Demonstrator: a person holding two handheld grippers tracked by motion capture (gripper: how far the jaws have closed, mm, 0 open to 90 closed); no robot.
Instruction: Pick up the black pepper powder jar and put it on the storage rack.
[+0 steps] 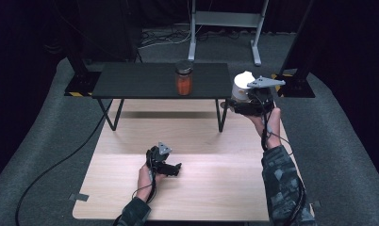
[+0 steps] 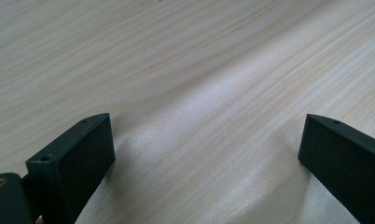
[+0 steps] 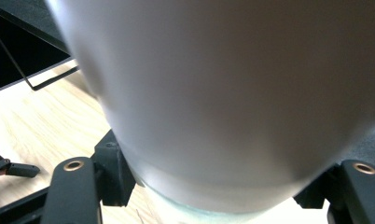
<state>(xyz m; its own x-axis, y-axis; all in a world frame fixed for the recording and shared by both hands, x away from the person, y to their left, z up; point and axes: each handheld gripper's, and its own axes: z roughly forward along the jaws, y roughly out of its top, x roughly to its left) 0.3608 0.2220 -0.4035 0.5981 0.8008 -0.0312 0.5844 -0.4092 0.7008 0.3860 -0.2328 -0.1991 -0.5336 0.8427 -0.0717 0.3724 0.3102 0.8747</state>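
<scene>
Right gripper (image 1: 239,104): clenched on the white container (image 1: 243,85), held in the air off the right end of the black desk (image 1: 131,80).
Left gripper (image 1: 171,168): released, low on the wooden board (image 1: 216,188), bare wood all round.
Jar (image 1: 184,77): upright near the black desk's near edge, apart from the container.

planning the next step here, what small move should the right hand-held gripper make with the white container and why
Probably carry it left and set it on the low black table beside the orange-filled glass jar. The right hand-held gripper is shut on the white round container, held in the air off the table's right end.
</scene>
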